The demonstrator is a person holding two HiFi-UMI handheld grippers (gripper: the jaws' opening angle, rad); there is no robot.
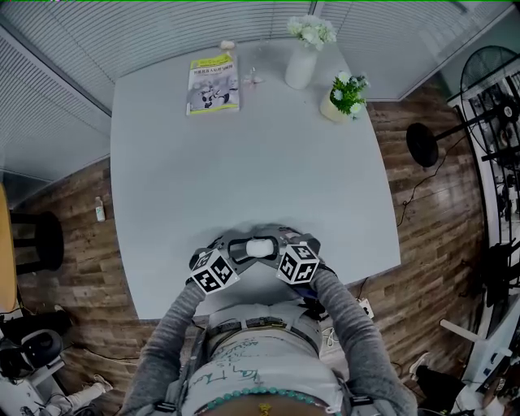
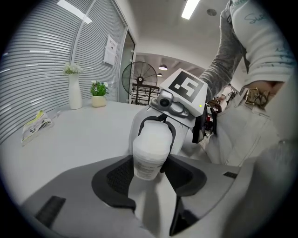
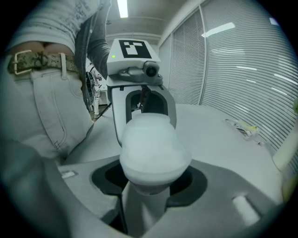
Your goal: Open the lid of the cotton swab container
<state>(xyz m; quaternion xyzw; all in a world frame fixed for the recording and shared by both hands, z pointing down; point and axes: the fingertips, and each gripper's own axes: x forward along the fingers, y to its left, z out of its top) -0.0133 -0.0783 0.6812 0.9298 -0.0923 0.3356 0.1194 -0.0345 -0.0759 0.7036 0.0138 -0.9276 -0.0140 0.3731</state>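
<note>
L gripper [image 2: 148,173] fingers grip swab container [image 2: 150,148] body, R gripper [image 3: 152,182] its lid [image 3: 154,149]; a hard yank may scatter swabs.

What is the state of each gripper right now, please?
Left gripper: jaws closed on the body of the cotton swab container.
Right gripper: jaws closed on its lid.

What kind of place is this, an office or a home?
Probably an office or meeting room: slatted window blinds along the walls, a plain white table and a ceiling strip light.
</note>
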